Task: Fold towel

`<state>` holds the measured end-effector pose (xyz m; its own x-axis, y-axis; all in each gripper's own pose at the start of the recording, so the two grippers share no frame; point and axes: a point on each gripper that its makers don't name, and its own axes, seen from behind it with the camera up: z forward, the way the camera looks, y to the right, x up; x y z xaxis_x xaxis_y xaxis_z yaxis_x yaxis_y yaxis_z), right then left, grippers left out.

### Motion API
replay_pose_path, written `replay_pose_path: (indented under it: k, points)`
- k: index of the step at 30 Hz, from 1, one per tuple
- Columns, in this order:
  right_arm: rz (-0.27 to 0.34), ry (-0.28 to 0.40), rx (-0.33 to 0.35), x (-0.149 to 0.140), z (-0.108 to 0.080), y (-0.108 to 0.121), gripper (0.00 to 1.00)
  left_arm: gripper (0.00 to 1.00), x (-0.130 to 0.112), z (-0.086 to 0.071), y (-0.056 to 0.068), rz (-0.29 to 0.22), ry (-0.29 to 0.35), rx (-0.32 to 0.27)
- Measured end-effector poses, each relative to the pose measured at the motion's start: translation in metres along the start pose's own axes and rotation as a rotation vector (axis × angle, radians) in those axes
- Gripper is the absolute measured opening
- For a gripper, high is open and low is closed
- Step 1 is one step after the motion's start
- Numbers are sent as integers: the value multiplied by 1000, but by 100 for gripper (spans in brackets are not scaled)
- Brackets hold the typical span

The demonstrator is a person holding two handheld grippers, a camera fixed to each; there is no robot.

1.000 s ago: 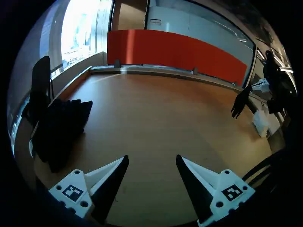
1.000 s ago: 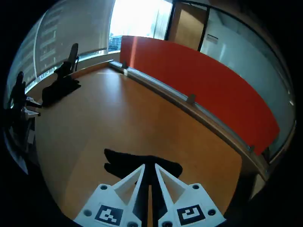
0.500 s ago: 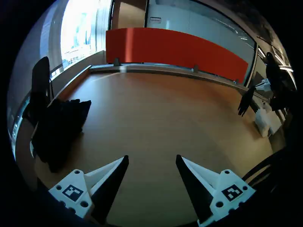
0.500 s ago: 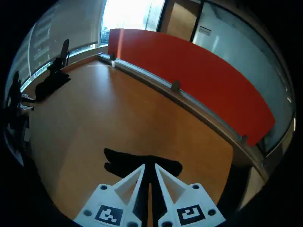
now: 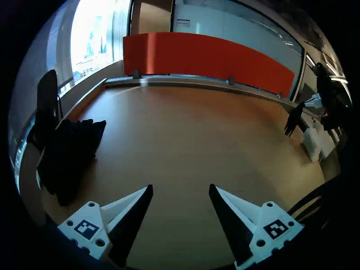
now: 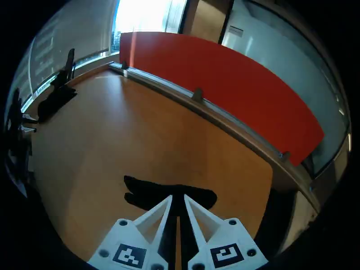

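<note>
A small dark towel (image 6: 144, 191) hangs from my right gripper (image 6: 177, 198), whose fingers are shut on it just above the wooden table (image 6: 117, 135). In the left gripper view that same dark towel (image 5: 293, 120) dangles at the far right, under the right gripper (image 5: 302, 108). A heap of dark cloth (image 5: 67, 144) lies on the table's left side, and the dark heap (image 6: 53, 98) appears far off in the right gripper view. My left gripper (image 5: 180, 188) stands open over the bare wooden table (image 5: 189, 130), holding nothing, to the right of the heap.
An orange divider (image 5: 202, 56) on a metal rail closes the table's far edge. A dark chair (image 5: 47, 90) stands behind the heap by the window. A white object (image 5: 315, 144) sits at the far right edge.
The right gripper has turned with the dark towel still in it, so the divider has shifted in its view. From the left gripper, the hanging towel has drifted slightly right. The left gripper barely moved.
</note>
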<state>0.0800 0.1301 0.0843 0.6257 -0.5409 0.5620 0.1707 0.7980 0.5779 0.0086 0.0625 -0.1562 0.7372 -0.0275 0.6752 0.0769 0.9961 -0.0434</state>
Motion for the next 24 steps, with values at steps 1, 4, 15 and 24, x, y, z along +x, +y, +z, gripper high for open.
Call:
replay_pose_path:
  k: [1,4,15,24]
  points:
    - [1,-2,-1,-1,0,1,3,92,0,0,1,1,0,-1]
    - [4,-6,-4,-4,1,2,3,93,1,2,3,4,-1,-4]
    - [17,-20,1,-17,-1,-6,3,92,3,4,7,11,0,-12]
    - [58,-55,-4,-53,-8,-14,3,92,5,4,6,18,2,-15]
